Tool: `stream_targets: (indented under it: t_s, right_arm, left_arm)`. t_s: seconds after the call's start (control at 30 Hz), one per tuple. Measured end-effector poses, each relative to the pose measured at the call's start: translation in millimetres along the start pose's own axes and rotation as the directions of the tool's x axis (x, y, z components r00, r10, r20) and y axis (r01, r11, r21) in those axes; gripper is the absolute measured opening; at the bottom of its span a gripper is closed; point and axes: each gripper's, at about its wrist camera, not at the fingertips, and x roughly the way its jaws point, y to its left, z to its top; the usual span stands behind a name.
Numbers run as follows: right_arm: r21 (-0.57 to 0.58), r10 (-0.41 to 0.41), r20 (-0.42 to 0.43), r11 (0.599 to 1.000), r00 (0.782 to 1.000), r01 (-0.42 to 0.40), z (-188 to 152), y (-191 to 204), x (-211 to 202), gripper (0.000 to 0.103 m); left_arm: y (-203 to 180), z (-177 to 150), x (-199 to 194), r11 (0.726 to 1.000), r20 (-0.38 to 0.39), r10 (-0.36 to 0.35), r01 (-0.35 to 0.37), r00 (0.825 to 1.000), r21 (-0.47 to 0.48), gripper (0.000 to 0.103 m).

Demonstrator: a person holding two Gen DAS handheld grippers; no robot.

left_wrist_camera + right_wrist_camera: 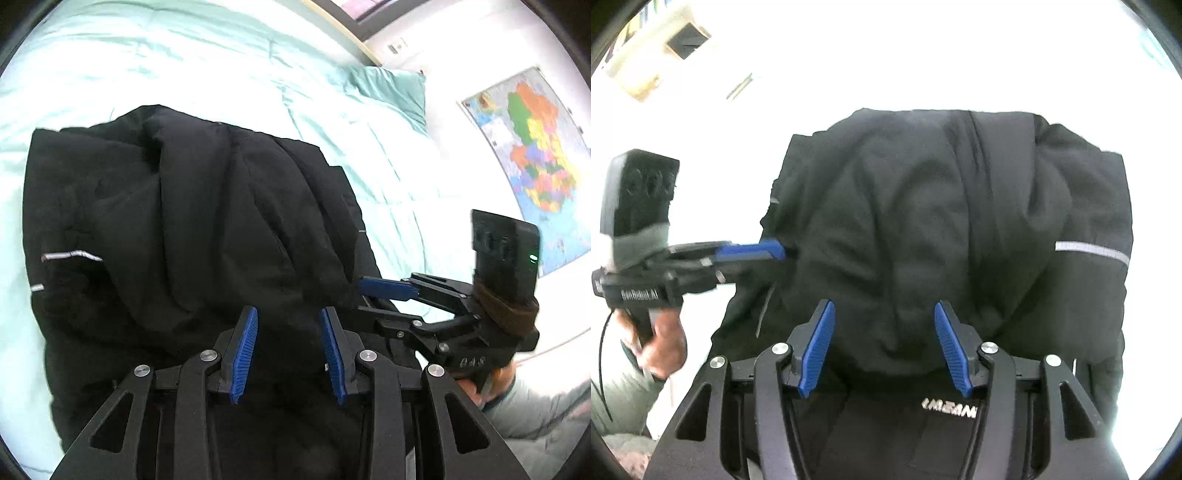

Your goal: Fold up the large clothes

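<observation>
A large black jacket [177,229] with thin reflective stripes lies bunched and partly folded on a pale green bedspread [229,62]. My left gripper [289,314] is open just above the jacket's near edge, holding nothing. My right gripper [884,308] is also open, with the jacket [942,206] close under its blue pads [951,345]. In the left wrist view the right gripper [369,295] shows side-on at the jacket's right edge. In the right wrist view the left gripper [775,253] touches the jacket's left edge.
A green pillow [391,88] lies at the head of the bed by the wall. A coloured map [535,147] hangs on the white wall at right. The person's hand [665,343] holds the left gripper's handle. The right wrist view's background is overexposed white.
</observation>
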Motion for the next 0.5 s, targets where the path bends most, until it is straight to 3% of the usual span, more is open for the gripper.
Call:
stream_targets:
  t_s: [0.07, 0.1, 0.13, 0.17, 0.27, 0.4, 0.5]
  right_arm:
    - [-0.022, -0.065, -0.009, 0.998, 0.998, 0.065, 5, 1, 12, 0.059]
    - [-0.029, -0.114, -0.042, 0.993, 0.993, 0.113, 3, 1, 26, 0.057]
    - [-0.029, -0.137, -0.076, 0.99, 0.988, 0.135, -2, -1, 37, 0.055]
    - [-0.019, -0.152, -0.131, 0.988, 0.98, 0.15, -9, -6, 53, 0.052]
    - [0.063, -0.122, -0.219, 0.988, 0.968, 0.139, -32, -29, 79, 0.052]
    - [0.138, -0.044, -0.138, 0.988, 0.99, 0.063, -51, -39, 50, 0.052]
    - [0.15, -0.036, -0.087, 0.988, 0.996, 0.049, -68, -45, 26, 0.052]
  left_arm:
    - [9, -7, 22, 0.995, -0.072, 0.085, -0.088, 0.994, -0.038, 0.037]
    - [18, -14, 38, 0.986, -0.128, 0.148, -0.156, 0.981, -0.053, 0.036]
    - [29, -23, 51, 0.978, -0.171, 0.179, -0.194, 0.969, -0.073, 0.036]
    - [36, -29, 59, 0.977, -0.185, 0.172, -0.191, 0.968, -0.093, 0.036]
    - [38, -45, 58, 0.978, -0.163, 0.149, -0.17, 0.975, -0.121, 0.036]
    - [18, -62, 34, 0.979, -0.109, 0.178, -0.187, 0.978, -0.081, 0.036]
    - [4, -83, 20, 0.979, -0.08, 0.197, -0.201, 0.977, -0.035, 0.036]
